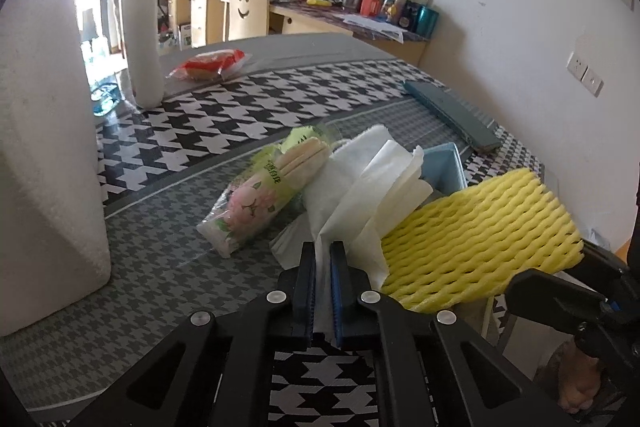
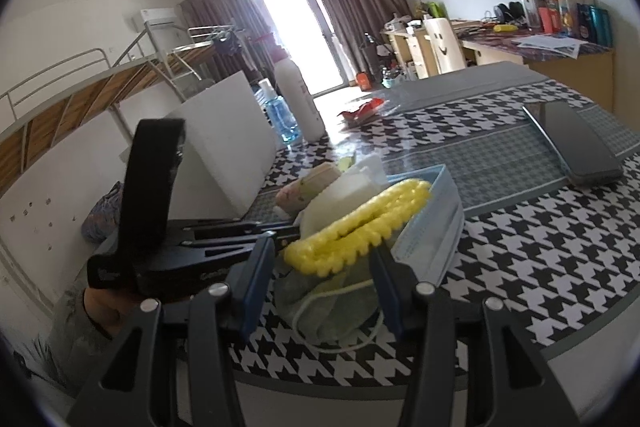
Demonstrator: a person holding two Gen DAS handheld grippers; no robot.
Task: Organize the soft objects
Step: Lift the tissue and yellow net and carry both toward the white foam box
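I am pinching the white tissue (image 1: 360, 183) in my nearly closed left gripper (image 1: 322, 287), angled downward. My right gripper (image 2: 320, 291), half-spread, is holding the yellow foam net (image 2: 356, 227) above the blue mask (image 2: 432, 227), right of the tissue.

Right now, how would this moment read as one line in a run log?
left gripper: shut on white tissue | right gripper: holding yellow foam net | table: snack packet

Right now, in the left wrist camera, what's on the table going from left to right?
White foam block → white pump bottle → red snack packet → flowered tissue pack → white tissue → yellow foam net
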